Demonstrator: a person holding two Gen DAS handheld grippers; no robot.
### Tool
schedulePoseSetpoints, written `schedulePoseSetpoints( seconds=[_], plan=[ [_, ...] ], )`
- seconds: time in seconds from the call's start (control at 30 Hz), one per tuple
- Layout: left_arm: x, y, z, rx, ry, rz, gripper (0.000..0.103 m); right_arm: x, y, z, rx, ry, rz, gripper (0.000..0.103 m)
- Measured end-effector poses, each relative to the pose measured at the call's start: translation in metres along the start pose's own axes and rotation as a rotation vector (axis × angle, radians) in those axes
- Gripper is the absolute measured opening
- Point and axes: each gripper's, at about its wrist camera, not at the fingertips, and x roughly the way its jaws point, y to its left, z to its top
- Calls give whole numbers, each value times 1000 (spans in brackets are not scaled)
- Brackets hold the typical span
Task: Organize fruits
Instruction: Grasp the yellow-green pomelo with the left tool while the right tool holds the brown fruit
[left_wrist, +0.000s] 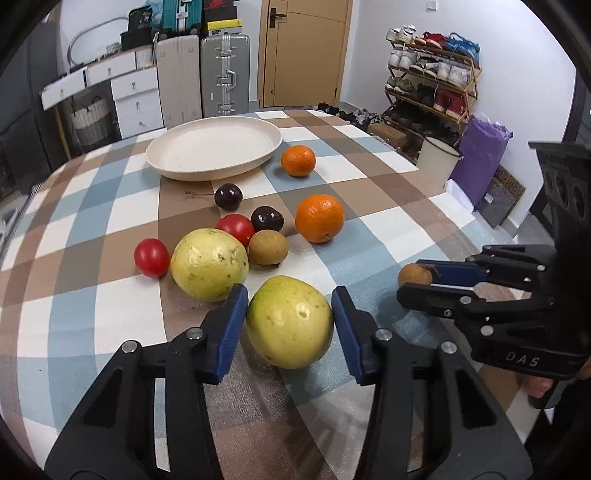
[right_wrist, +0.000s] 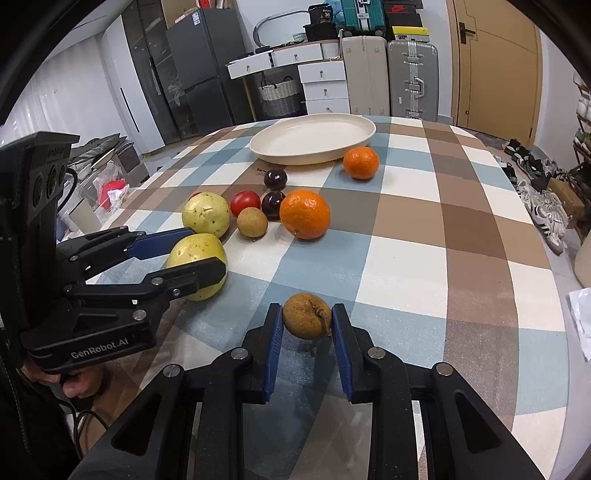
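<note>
My left gripper is shut on a yellow-green guava that rests on the checked tablecloth, one blue pad against each side. A second guava lies just behind it. My right gripper is shut on a small brown fruit with a stem, low over the cloth. In the left wrist view that same gripper shows at the right with the brown fruit. A cream plate stands bare at the far side of the table.
Between the grippers and the plate lie two tomatoes, two dark plums, another brown fruit, a big orange and a smaller one. Past the table are suitcases, drawers and a shoe rack.
</note>
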Motion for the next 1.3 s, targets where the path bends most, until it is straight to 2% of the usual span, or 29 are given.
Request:
schedulePoseSetpoints(
  seconds=[0.3,0.33,0.37,0.4,0.43,0.53,0.6,0.63,0.7,0.77,0.8,0.83,0.87,1.2,1.23,1.3],
  plan=[
    [-22,19,0,-66,-52,-37,41,3,10,15,-16,-11,13,27],
    [-25,20,1,-70,-61,-39,35,3,11,17,-18,-15,14,27],
    [-30,22,3,-76,-74,-48,13,3,12,20,-19,-18,16,27],
    [-33,23,5,-82,-77,-57,9,3,12,23,-18,-21,22,27],
    [-36,25,7,-90,-78,-69,9,3,13,26,-18,-24,28,27],
    [-34,30,8,-104,-63,-33,9,5,16,30,-37,-21,15,27],
    [-30,35,1,-131,-26,-60,9,5,17,30,-31,-20,16,27],
    [-29,35,-2,-129,-15,-71,10,4,17,29,-27,-23,18,27],
    [-27,32,-5,-124,-3,-71,20,4,15,25,-15,-20,18,27],
    [-23,26,-6,-110,-1,-62,53,6,13,22,-7,-11,13,27],
    [-22,23,-5,-100,-14,-52,60,7,11,20,-1,-7,6,27],
    [-21,19,-2,-87,-28,-49,72,7,10,19,2,-6,4,27],
    [-19,16,0,-77,-31,-46,77,6,8,18,6,-6,1,27],
    [23,-25,23,43,29,-67,77,-5,-20,4,73,-23,-37,27],
    [25,-28,23,51,32,-72,74,-6,-23,3,81,-26,-36,27],
    [32,-35,23,74,53,-76,62,-7,-29,1,94,-27,-33,27]
  ],
)
